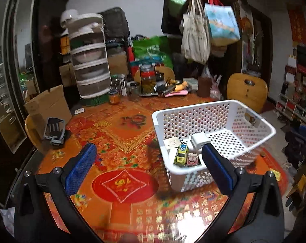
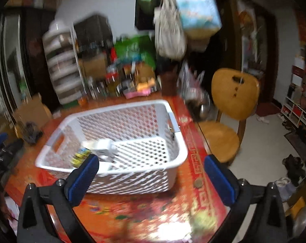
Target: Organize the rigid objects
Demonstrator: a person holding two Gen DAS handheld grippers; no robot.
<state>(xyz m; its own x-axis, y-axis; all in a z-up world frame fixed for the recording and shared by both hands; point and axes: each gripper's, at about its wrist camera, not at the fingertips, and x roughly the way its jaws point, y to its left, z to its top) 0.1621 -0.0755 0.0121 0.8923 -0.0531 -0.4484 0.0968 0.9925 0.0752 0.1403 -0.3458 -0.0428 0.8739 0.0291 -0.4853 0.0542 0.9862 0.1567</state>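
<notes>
The worktop (image 1: 120, 125) is big and has a bright orange and red flowery cover. A white basket (image 1: 213, 109) full of little holes stands on it, and everything here is told from that basket. Behind the basket, at the far side of the worktop, stands a tall stack of round see-through trays (image 1: 90, 58), with glass jars (image 1: 147, 78) next to it. Behind and to the right of the basket is a wooden chair (image 2: 231, 95). Far to the left of the basket lies a dark grey plastic thing (image 1: 54, 130).

Inside the basket, in its near corner, sit a white block (image 1: 199, 140), a small white card (image 1: 172, 142), a little yellow-green toy car (image 1: 181, 155) and a tiny pink toy (image 1: 192, 159), all close together.

The left gripper (image 1: 150, 168) hangs just in front of the basket, spread wide with nothing in it. The right gripper (image 2: 153, 179) is also in front of the basket, spread wide and holding nothing. The right view is blurry.
</notes>
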